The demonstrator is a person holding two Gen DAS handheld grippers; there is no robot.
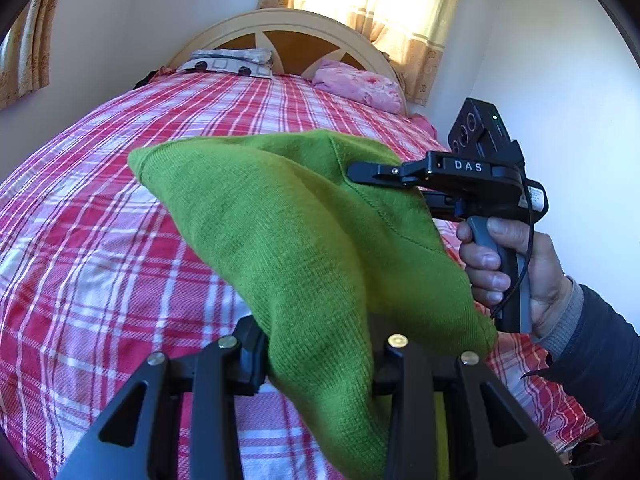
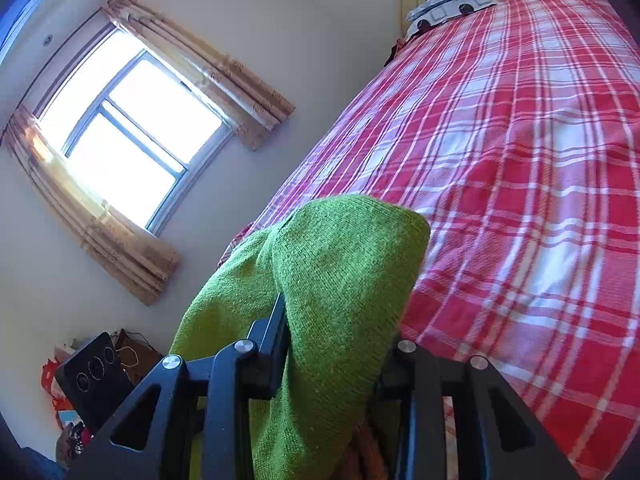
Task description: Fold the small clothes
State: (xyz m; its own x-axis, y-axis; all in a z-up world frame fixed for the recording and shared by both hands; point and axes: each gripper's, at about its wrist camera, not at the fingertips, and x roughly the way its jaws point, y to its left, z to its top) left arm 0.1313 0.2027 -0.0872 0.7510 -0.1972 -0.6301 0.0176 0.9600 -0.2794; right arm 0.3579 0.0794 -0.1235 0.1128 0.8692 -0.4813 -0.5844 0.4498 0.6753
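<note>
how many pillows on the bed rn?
2, both at the headboard end of the bed: a grey patterned pillow on the left and a pink pillow on the right. The held green knit garment may hide more bedding.

A bed [image 1: 100, 240] covered by a red, pink and white plaid sheet [image 2: 520, 160] fills both wrist views, its cover lying smooth with only faint creases. At the head, a curved cream headboard [image 1: 288, 24] with orange-brown inset panels stands against the wall. A folded grey-and-white patterned bundle [image 1: 230, 62] rests on the sheet at the left of the headboard, and a crumpled pink floral pillow [image 1: 360, 84] lies at the right, the two well apart. A small dark item [image 1: 146, 78] sits at the bed's far-left edge beside the patterned bundle, too small to identify.
</note>
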